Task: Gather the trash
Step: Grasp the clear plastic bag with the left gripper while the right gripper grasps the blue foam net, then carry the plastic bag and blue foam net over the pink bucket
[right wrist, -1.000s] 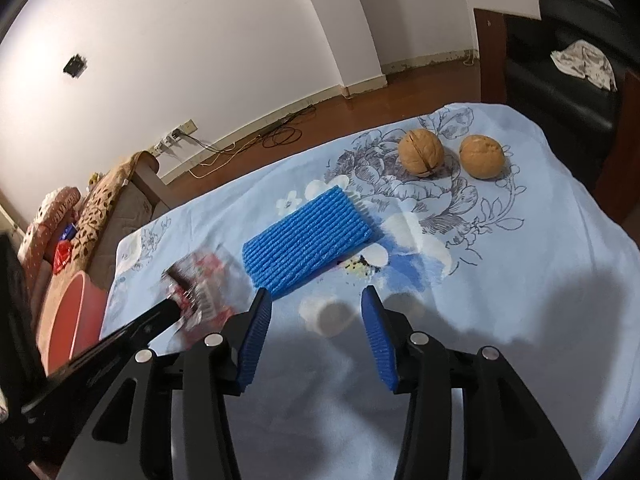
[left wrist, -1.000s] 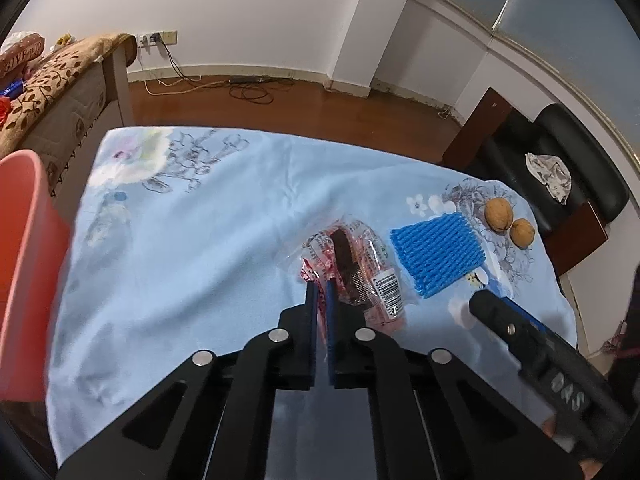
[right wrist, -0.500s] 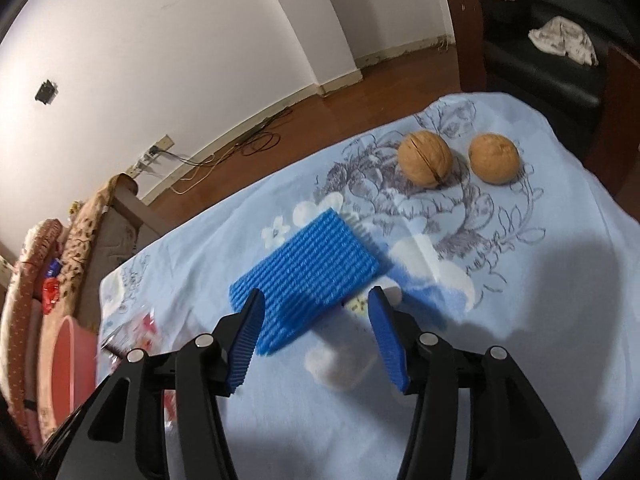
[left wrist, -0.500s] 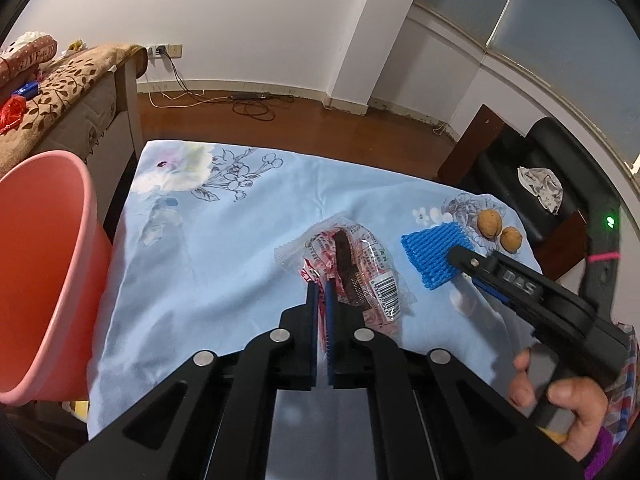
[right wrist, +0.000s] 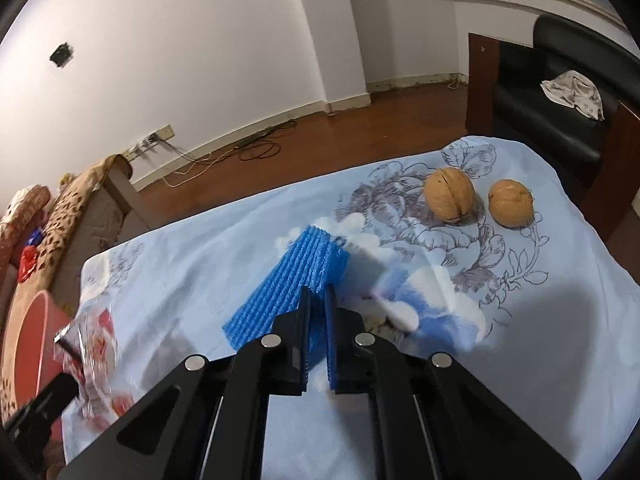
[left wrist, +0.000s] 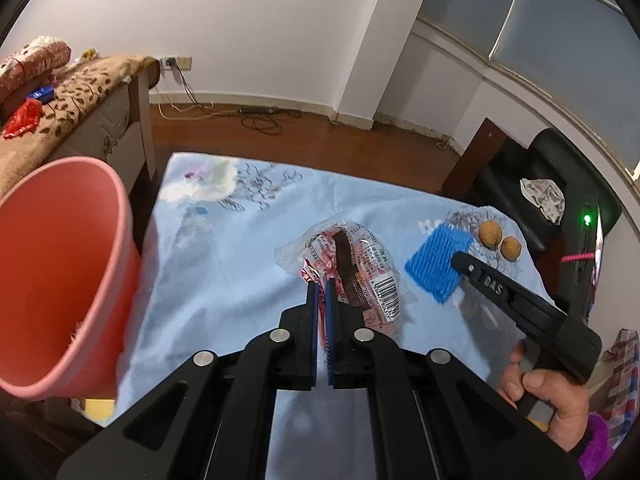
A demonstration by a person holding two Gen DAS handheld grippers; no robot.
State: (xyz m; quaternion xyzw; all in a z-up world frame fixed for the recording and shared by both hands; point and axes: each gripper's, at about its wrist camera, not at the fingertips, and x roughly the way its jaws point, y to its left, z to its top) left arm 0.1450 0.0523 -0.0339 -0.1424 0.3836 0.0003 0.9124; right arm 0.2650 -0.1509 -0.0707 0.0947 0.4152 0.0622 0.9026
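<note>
Both pieces of trash were already gripped: the left gripper had closed nearly flat on the near edge of the clear snack wrapper, and the right gripper had pinched the near corner of the blue foam net, folding it up off the counter. Judging by this, the next move called for carrying each to the pink bin, which stood just left of the wrapper, beside the counter's edge. The two walnuts lay beyond the net, untouched.
</note>
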